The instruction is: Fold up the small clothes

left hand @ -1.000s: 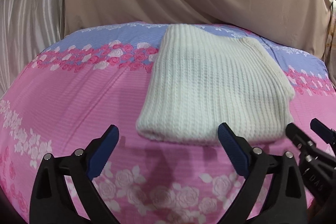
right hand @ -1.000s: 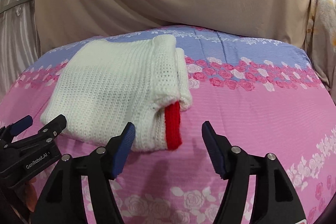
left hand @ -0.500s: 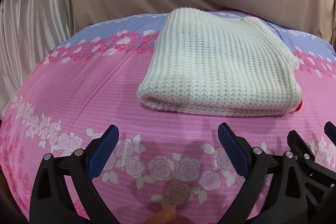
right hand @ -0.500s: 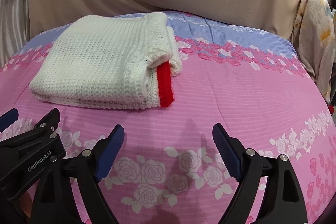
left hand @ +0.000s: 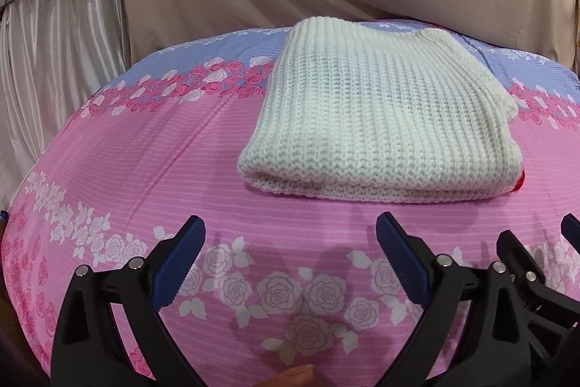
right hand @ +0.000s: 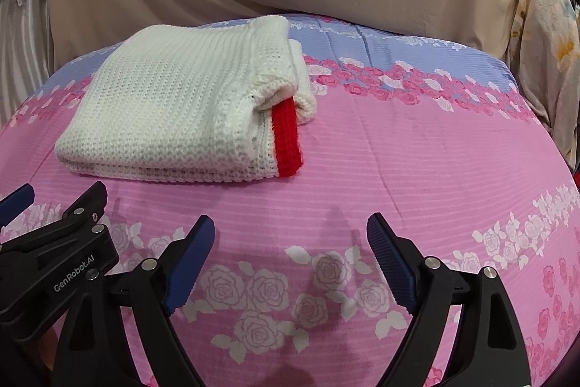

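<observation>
Right wrist view: your right gripper [right hand: 290, 242] and left gripper [left hand: 290, 242] gape wide, empty, short of the folded white sweater [right hand: 181, 107] on the bedspread [right hand: 398, 169]. Snagging its loose red cuff [right hand: 286, 136] would undo the fold.

Folded white knit garment [left hand: 384, 118], centre-right, on floral pink bedsheet [left hand: 145, 169]; left gripper [left hand: 290, 242], jaws apart, lower frame.
</observation>
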### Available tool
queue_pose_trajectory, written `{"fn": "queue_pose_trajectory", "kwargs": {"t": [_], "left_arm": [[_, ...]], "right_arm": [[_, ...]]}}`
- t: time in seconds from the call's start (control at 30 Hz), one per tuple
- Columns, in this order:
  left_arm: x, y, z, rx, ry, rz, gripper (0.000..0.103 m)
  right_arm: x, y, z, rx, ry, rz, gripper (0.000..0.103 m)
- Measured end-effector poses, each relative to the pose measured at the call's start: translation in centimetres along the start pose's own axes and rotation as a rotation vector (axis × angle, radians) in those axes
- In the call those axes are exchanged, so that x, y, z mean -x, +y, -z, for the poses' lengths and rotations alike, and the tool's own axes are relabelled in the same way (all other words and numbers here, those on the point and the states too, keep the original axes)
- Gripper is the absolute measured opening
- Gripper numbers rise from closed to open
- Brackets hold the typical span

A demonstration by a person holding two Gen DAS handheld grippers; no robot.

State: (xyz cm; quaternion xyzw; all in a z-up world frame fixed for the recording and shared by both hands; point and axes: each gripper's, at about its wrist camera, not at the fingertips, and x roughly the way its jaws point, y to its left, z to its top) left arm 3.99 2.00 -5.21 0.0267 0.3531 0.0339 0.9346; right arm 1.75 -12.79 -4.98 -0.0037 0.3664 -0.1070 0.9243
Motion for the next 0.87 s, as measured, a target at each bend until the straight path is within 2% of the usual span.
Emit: {"fn": "queue_pose_trajectory", "kwargs": {"t": [0.57, 0.87], "left_arm": [[0.07, 0.03, 0.05, 0.0, -0.006, 0.001, 0.092], [0.52, -0.21, -0.04, -0.01, -0.024, -0.014, 0.086]], "right_arm": [[0.21, -0.05, -0.06, 0.004, -0.008, 0.001, 0.084], [0.45, 0.11, 0.06, 0.014, -0.021, 0.011, 0.084]]}}
